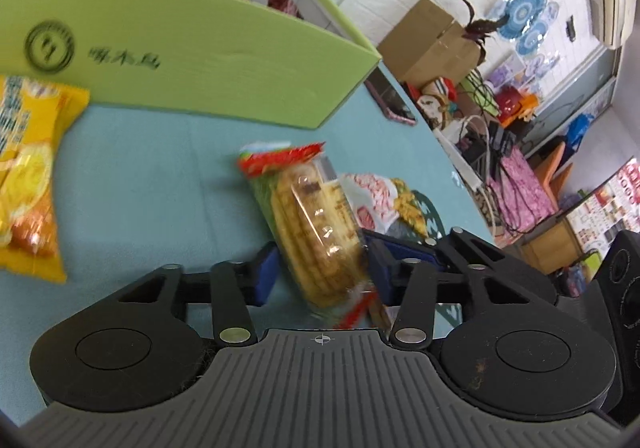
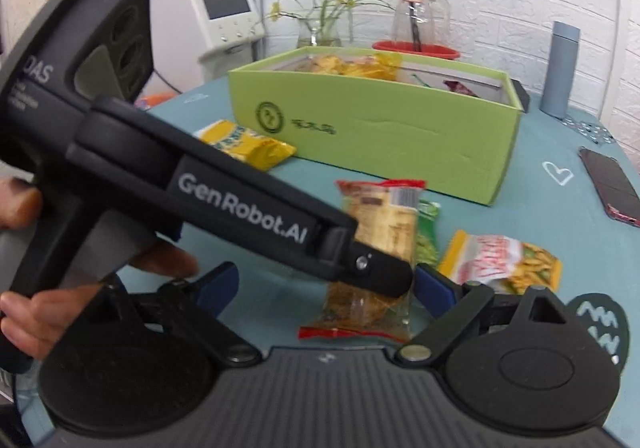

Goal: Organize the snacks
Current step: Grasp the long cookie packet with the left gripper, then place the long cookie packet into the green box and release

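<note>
Left wrist view: the left gripper (image 1: 320,272) has its blue pads pressed against both sides of a clear biscuit packet (image 1: 310,224) with red crimped ends, gripping it over the teal tablecloth (image 1: 160,175). Ahead stands the green cardboard box (image 1: 200,59), its near wall close to the packet's far end, with bare cloth between them. A yellow snack bag (image 1: 28,183) lies at the left, touching the box's lower edge. A white-and-yellow snack bag (image 1: 380,199) lies just right of the biscuits. A phone (image 1: 390,101) sits by the table's right edge, beyond the box corner.

Right wrist view: the right gripper (image 2: 324,288) has its fingers spread wide, holding nothing, on either side of the same biscuit packet (image 2: 384,224). The left gripper (image 2: 376,280) crosses from the left and clamps that packet. Three loose packs show on the cloth: biscuits, yellow snack bag (image 2: 248,143) and white-and-yellow snack bag (image 2: 500,260). Only this view shows the box's (image 2: 400,135) open top with yellow packs inside, a grey bottle (image 2: 562,67), a glass jug (image 2: 416,13) and a plant vase (image 2: 320,31) behind it. The phone (image 2: 612,183) lies near the right edge.
</note>
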`<state>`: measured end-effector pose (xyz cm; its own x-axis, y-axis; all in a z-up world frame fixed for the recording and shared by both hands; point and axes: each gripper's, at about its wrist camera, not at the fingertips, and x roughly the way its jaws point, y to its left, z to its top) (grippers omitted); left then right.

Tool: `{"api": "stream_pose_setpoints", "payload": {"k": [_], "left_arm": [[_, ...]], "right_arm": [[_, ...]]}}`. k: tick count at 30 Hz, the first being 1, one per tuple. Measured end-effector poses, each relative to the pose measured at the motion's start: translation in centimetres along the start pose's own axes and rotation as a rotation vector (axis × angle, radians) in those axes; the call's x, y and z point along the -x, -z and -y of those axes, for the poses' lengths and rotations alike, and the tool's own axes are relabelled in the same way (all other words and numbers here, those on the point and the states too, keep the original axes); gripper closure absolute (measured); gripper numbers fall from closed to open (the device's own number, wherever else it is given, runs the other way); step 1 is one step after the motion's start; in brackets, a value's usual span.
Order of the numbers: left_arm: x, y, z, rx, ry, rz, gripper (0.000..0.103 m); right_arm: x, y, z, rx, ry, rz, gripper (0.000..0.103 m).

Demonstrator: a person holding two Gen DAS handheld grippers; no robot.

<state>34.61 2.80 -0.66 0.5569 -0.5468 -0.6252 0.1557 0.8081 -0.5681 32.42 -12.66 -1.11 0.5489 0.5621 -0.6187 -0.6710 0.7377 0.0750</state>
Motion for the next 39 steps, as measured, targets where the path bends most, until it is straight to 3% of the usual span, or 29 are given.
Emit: {"api": "stream_pose_setpoints", "payload": {"k": [11, 14, 16, 18, 20, 24, 25, 26, 32, 39], "left_arm": [[7.6, 5.6, -2.9, 0.005, -0.074, 0.049, 0.080], [8.8, 6.6, -3.0, -0.019, -0.107, 0.080, 0.061], [9.9, 6.6, -2.8, -0.030, -0.136, 0.126, 0.047], [10.8, 6.7, -2.9, -0.051, -0.140, 0.166, 0.041], [10.6, 6.5, -3.1, -0.045, -0.144, 0.159, 0.041], [9.1, 6.7, -3.4, -0.036, -0.133, 0.112, 0.058], [9.0, 6.8, -3.2, -0.047, -0.138, 0.108, 0.078], [8.8, 6.8, -3.1, -0.053, -0.136, 0.092, 0.086], [9.6, 5.2, -2.2, -0.013, -0.096, 0.128, 0.086], [8.4, -1.9, 1.1, -0.081, -0.080, 0.199, 0.086]], "right_arm": [[0.2, 1.3, -8.5, 0.044, -0.081, -0.004, 0.010], [0.3, 1.7, -9.1, 0.030, -0.077, -0.002, 0.010], [0.9, 1.8, -9.0, 0.017, -0.026, 0.010, 0.010], [1.1, 1.7, -8.6, 0.000, -0.003, 0.011, 0.010], [0.6, 1.5, -8.0, -0.016, -0.015, 0.004, 0.010], [-0.4, 2.1, -8.8, 0.006, -0.060, -0.016, 0.016], [-0.4, 2.3, -9.3, 0.036, -0.042, 0.000, 0.023], [-0.3, 2.3, -9.8, 0.065, -0.035, -0.002, 0.025], [1.2, 0.5, -8.2, 0.018, -0.033, 0.054, 0.026], [1.3, -4.5, -5.1, 0.099, 0.059, 0.149, 0.023]]}}
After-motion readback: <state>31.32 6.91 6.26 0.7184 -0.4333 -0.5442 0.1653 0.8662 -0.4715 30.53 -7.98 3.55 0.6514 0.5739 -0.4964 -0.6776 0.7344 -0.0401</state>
